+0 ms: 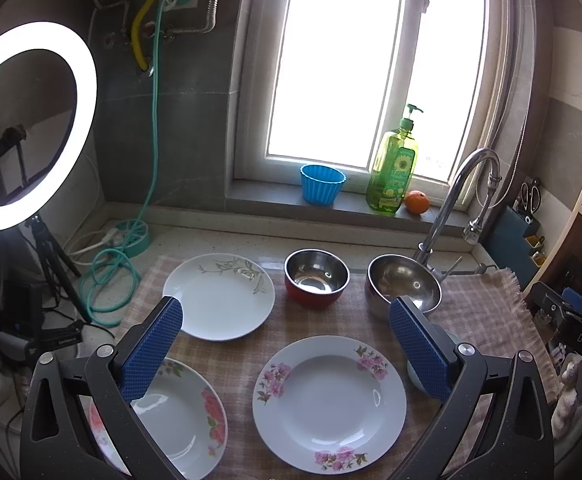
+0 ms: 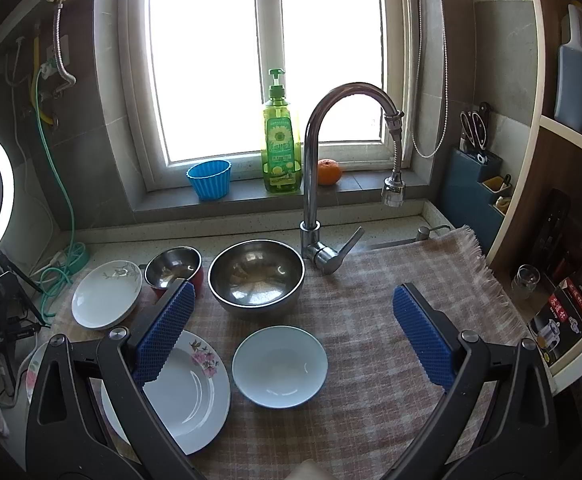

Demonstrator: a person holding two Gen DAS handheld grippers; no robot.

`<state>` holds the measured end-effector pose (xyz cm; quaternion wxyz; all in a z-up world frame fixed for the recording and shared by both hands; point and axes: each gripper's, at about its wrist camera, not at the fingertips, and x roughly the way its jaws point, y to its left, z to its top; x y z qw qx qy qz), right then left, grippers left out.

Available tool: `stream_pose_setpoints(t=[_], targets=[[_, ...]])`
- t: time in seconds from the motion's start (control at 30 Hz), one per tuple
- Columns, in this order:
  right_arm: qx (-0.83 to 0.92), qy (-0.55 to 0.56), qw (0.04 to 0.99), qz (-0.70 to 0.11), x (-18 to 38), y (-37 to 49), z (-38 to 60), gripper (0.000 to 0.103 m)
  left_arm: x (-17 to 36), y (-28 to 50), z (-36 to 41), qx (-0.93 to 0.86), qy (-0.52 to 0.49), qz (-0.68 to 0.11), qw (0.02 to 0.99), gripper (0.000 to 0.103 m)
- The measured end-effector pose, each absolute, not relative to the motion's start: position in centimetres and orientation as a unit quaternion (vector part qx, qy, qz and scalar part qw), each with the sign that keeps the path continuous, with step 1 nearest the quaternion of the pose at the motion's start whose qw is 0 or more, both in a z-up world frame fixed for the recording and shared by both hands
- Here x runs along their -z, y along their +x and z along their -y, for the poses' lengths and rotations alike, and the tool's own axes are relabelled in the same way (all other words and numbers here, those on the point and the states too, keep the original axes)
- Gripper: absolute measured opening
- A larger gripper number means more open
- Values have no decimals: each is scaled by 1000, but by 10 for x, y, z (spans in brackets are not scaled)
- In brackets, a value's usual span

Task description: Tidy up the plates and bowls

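**Crockery spread out, nothing stacked yet**

Plates and bowls lie singly on the checked cloth (image 1: pixel 331 322) covering the worktop, so the sorting looks barely begun. Three plates sit apart: a pink-flowered plate (image 1: pixel 329 404) near the front, a leaf-patterned plate (image 1: pixel 219 296) behind it to the left, and a red-flowered plate (image 1: pixel 183 416) at the front left, partly hidden by the left tongs (image 1: pixel 287 344). Behind them stand a small steel bowl with a red outside (image 1: pixel 317 276) and a large steel bowl (image 2: pixel 257 276) beside the tap (image 2: pixel 315 184). A pale blue bowl (image 2: pixel 279 366) rests in front of the large one, between the fingers of the right tongs (image 2: pixel 291 332), though probably below them rather than touched; the view cannot settle that.

Both tongs stand wide apart and hold nothing. Left to do, by my reading: gather the three plates into one stack and nest the three bowls.
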<state>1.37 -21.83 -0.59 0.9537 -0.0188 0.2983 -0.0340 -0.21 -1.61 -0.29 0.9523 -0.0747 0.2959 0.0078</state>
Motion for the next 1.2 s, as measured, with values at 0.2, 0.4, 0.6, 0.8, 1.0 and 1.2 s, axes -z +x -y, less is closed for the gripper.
stream_pose_setpoints(t=[0.2,0.4,0.6,0.8,1.0,1.2], targets=[[34,-18,952,-303,8,13,220,101,9,-1,13,-8,-76,-304,950,102],[25,-15,945,-326,30,13,224,101,25,7,-1,-4,-95,-334,938,102],[11,1,928,-372,52,20,234,96,48,12,-18,-4,-115,-373,921,102],[-21,24,905,-425,77,22,244,76,70,16,-22,12,-110,-415,903,79],[-70,65,867,-489,111,20,248,54,96,25,-23,37,-115,-458,881,55],[-108,109,829,-538,144,19,244,45,122,40,-24,64,-129,-506,851,31]])
